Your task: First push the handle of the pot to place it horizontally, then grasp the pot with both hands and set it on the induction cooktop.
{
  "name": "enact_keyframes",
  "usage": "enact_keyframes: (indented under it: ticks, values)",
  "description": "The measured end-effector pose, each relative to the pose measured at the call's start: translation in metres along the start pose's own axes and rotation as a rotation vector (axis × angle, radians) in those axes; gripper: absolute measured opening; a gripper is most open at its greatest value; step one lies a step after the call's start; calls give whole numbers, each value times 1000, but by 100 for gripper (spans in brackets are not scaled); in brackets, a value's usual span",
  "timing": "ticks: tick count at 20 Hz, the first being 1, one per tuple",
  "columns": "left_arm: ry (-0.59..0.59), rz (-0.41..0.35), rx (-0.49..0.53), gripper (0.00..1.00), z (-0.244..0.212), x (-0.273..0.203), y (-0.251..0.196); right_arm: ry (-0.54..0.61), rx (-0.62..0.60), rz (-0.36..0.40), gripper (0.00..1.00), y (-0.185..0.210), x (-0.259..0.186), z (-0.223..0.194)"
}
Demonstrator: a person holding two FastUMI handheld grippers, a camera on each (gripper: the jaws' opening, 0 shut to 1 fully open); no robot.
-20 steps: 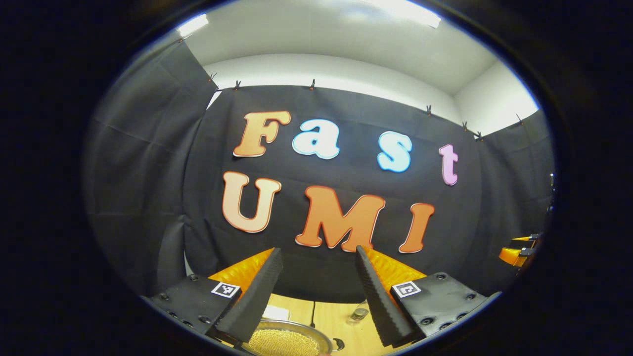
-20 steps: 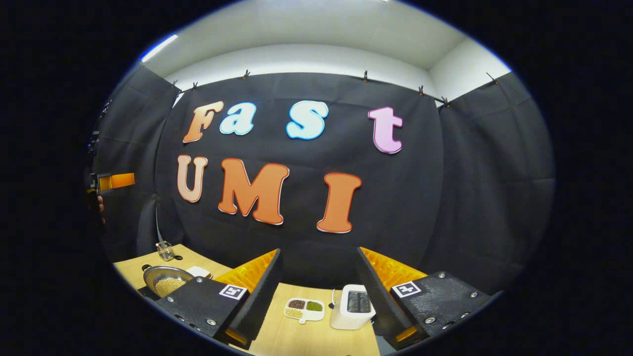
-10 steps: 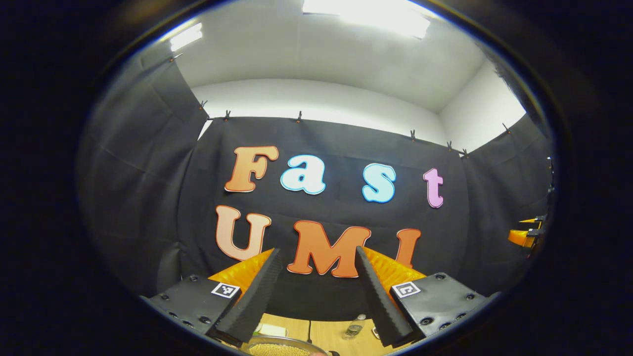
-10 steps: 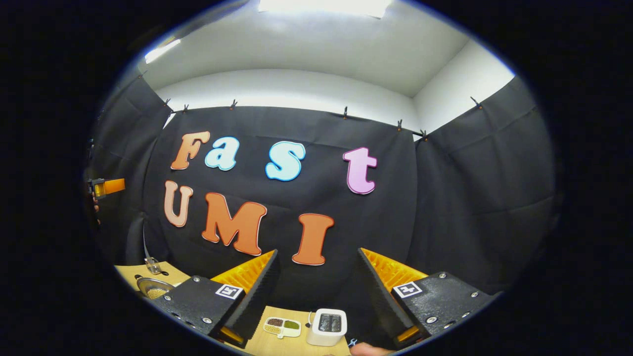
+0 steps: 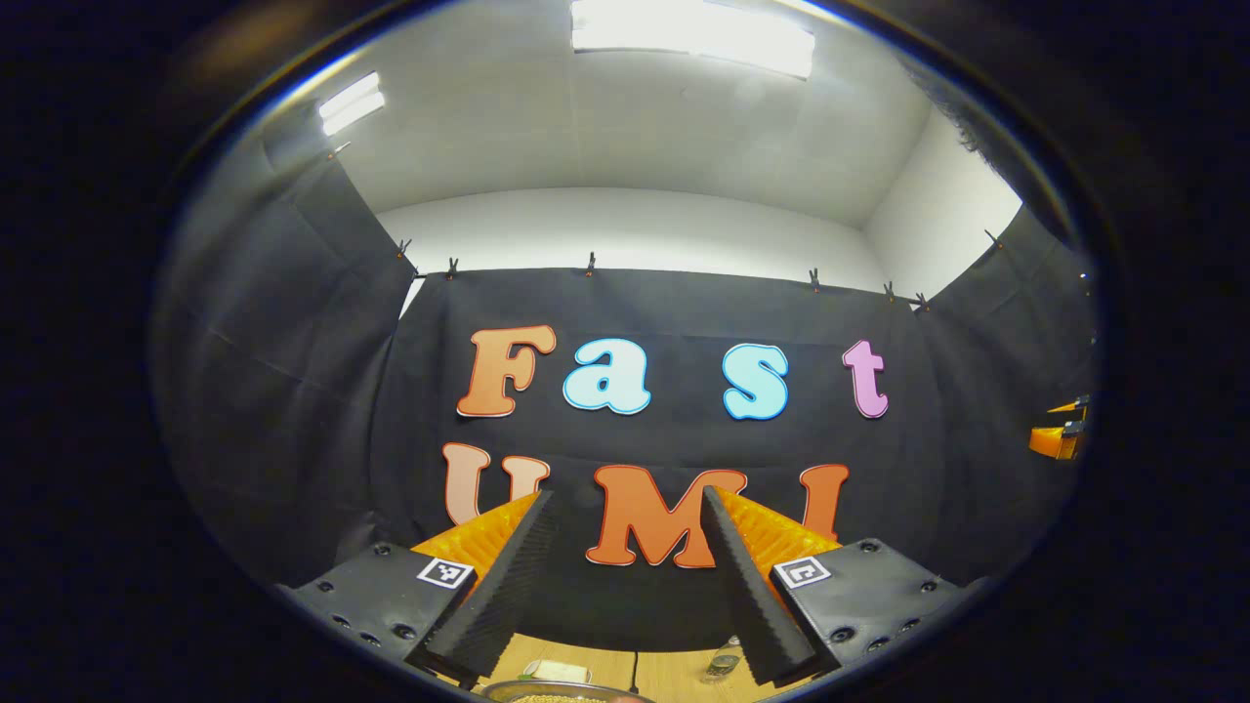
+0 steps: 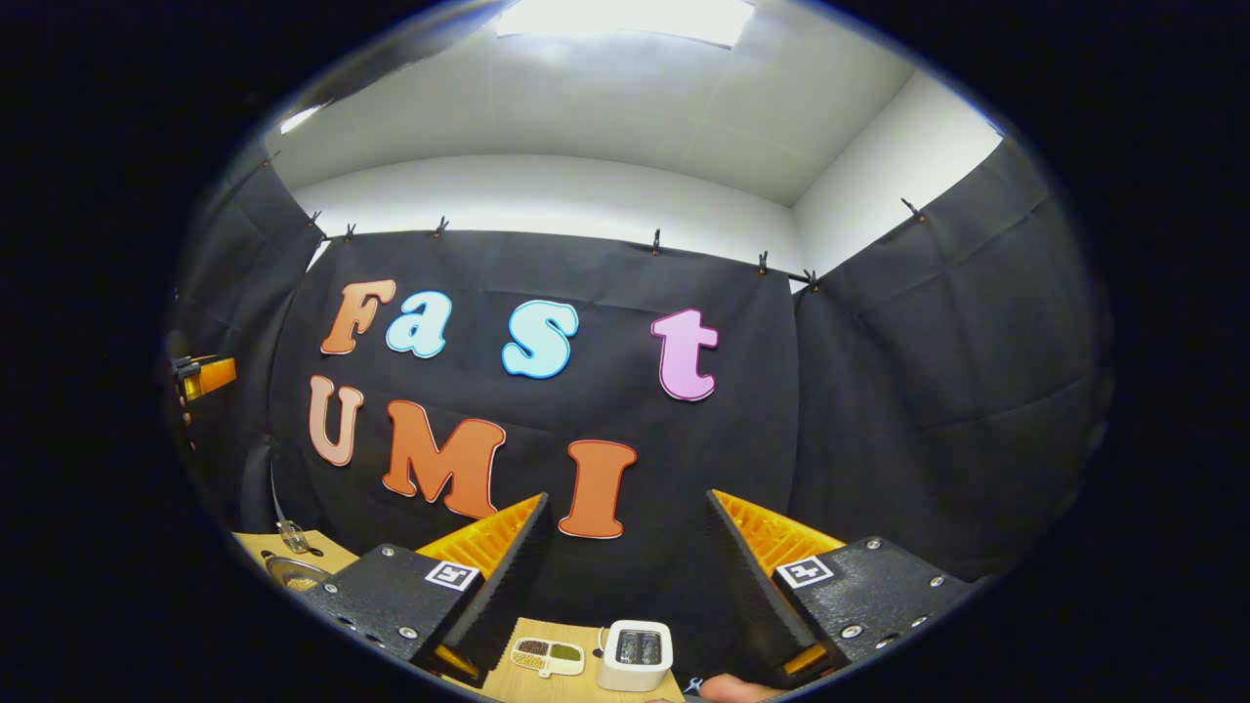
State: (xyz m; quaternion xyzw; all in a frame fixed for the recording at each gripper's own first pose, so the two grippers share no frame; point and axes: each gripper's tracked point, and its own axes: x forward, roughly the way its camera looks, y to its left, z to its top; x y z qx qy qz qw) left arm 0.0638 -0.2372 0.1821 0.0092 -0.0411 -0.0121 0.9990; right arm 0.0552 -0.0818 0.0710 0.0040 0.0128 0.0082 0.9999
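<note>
Left gripper view: the left hand-held gripper (image 5: 625, 576) gapes wide, holding nothing, tilted up at the wall; the pot (image 5: 557, 693) peeks in below it on the worktop (image 5: 674, 669).

Right gripper view: the right hand-held gripper (image 6: 625, 576) likewise gapes, with nothing between its fingers; the pot (image 6: 293, 571) sits far left, a toaster (image 6: 635, 656) near. Handle and cooktop are hidden, so I cannot judge the step.

A light wooden table (image 6: 562, 685) lies low at 6 o'clock in the right gripper view. On it stand a white toaster (image 6: 636, 656) and, just beside it at 9 o'clock, a divided dish of grains (image 6: 547, 656). The pot (image 6: 291, 572) and a small glass (image 6: 292, 535) sit at 8 o'clock.
</note>
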Motion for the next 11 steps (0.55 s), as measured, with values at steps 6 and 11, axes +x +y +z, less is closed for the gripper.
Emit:
enact_keyframes:
  ticks: [6, 11]
  values:
    - [-49, 39, 44, 96, 12, 2, 13, -25, 4, 14, 95, 1, 1, 4]
    - [-99, 60, 52, 96, 22, 0, 18, -46, 19, 20, 97, 2, 4, 8]
